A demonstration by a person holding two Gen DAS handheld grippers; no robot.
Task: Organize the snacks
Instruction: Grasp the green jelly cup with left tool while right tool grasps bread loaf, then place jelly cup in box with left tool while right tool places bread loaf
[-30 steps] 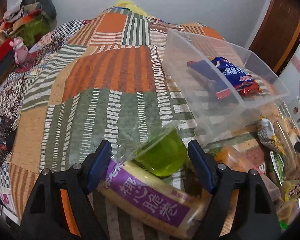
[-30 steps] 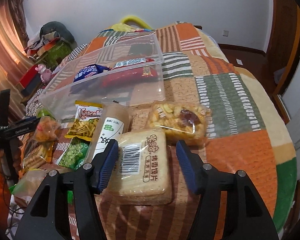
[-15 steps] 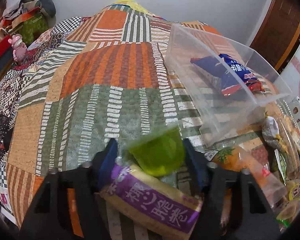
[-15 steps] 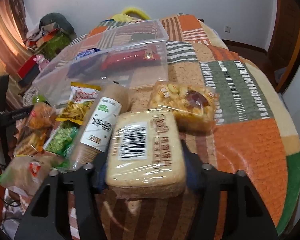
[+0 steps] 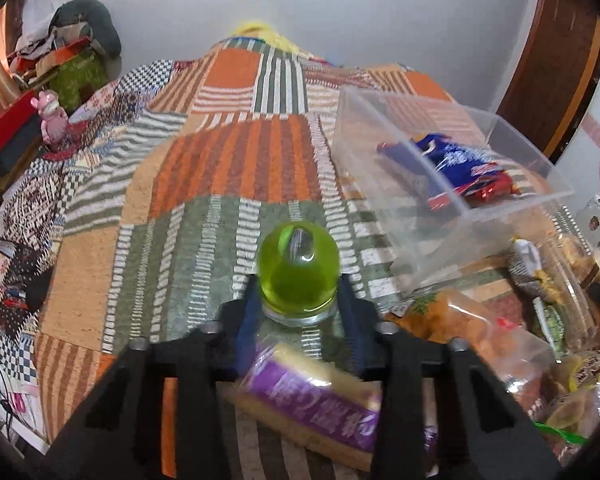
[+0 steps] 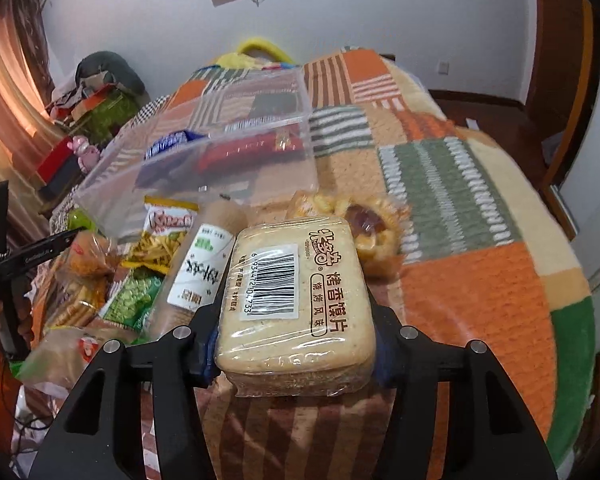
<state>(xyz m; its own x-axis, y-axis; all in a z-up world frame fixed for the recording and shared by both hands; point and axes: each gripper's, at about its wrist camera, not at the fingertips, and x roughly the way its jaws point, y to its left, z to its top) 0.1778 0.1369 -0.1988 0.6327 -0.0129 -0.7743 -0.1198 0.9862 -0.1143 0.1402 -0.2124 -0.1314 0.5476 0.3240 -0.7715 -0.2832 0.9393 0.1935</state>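
**Both grippers loaded – slippery jelly cup, soft rusk pack**

Left gripper (image 5: 298, 312), low centre of its view, is clamped on the green jelly cup (image 5: 298, 270), pinching it near the wide rim so the domed end points away. Right gripper (image 6: 294, 350), low centre of its own view, is squeezed around the wrapped rusk pack (image 6: 296, 300) at its near end.

Likely trouble: the cup looks smooth, rounded and glossy, and the hold sits close to its rim – a tilt or jolt could let it squirt forward onto the patchwork blanket (image 5: 220, 184) short of the clear plastic bin (image 5: 452, 184) at right of centre. The rusk pack is a soft, rounded slab in shiny film; held by one end, it may sag or slide in the wrapper, and harder squeezing could crush the slices.

The bin has thin, transparent walls with a divider and holds a blue packet (image 5: 456, 160). Crinkly bags lie heaped in front of it, and the purple-labelled roll (image 5: 316, 400) lies under the left jaws
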